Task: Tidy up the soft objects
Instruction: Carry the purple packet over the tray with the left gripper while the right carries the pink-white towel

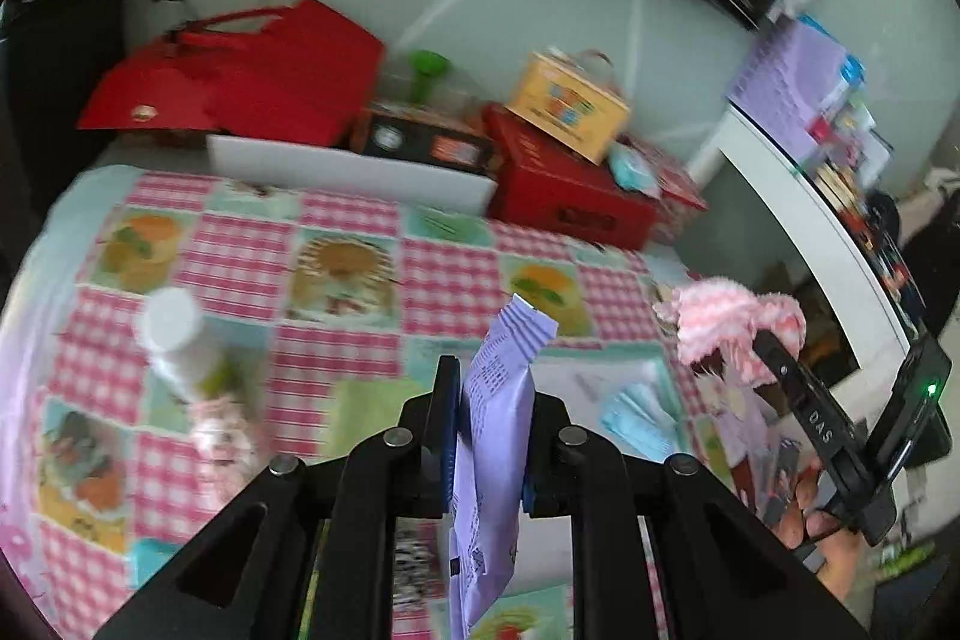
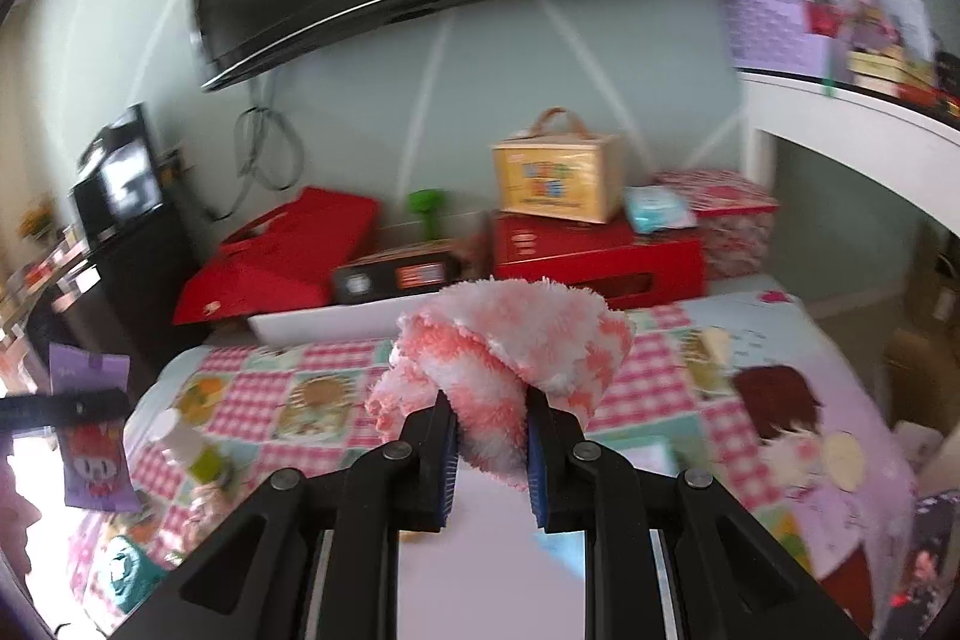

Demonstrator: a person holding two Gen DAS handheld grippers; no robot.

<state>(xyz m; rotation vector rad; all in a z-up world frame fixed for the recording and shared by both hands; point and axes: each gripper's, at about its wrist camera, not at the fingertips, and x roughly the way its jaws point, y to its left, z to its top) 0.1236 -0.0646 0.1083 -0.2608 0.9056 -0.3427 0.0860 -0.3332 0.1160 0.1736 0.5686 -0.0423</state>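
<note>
Here we hold a lilac packet (image 1: 498, 400) clamped in our left gripper (image 1: 489, 394) and a fluffy pink-and-white cloth (image 2: 516, 358) pinched in our right gripper (image 2: 489, 436), both above the checked tablecloth (image 1: 240, 244).

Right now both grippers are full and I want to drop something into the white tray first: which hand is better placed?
Probably the right gripper: its fluffy cloth faces the white tray; the left gripper holds its purple packet off to the side.
</note>
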